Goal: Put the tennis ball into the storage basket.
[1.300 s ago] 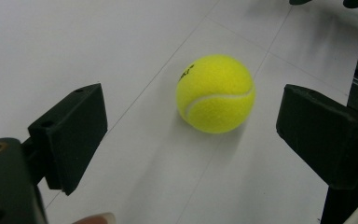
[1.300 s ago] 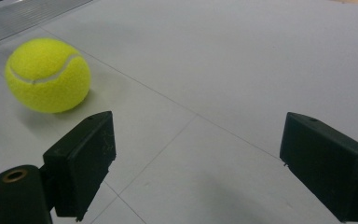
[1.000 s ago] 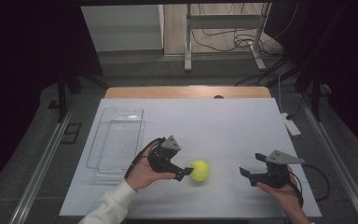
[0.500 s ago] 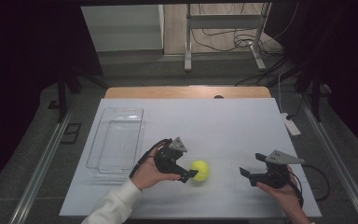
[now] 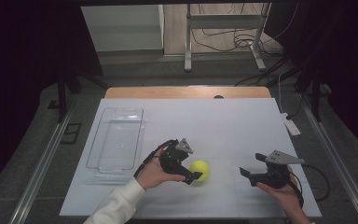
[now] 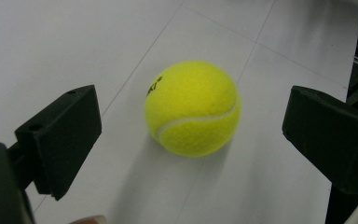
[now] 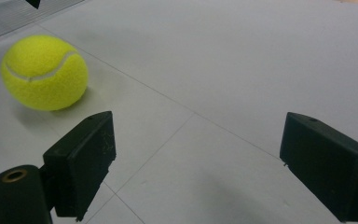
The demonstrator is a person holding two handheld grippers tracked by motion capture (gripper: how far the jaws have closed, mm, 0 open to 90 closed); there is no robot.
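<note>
1. High view: the tennis ball (image 5: pixel 199 170) sits on the white worktop (image 5: pixel 223 126), just in front of the left claw (image 5: pixel 192 176), whose tips flank its near side. A clear plastic tray (image 5: pixel 116 142) lies to the left, apart from the ball. The right claw (image 5: pixel 253 164) hovers low at the right, well apart from the ball, jaws spread and empty.

2. Left gripper view: the ball rests on the worktop between the two black jaws, a clear gap on either side; neither pad touches it. The left claw is released, and its jaws have just been opening, with the ball lying loose between them.

3. Right gripper view: the right claw (image 7: pixel 196 163) stands spread wide with bare worktop between the jaws; the ball (image 7: pixel 44 72) lies off to the upper left, beyond its reach.

4. Judgement on step: this reads either as a release just finished or as a claw set wide for a pick-up; the stills alone do not decide it.

5. Next move, as a guess: if a pick-up, the left claw needs to advance until the pads are level with the ball's widest part, then clench evenly, since a round ball rolls off under a lopsided squeeze.
</note>
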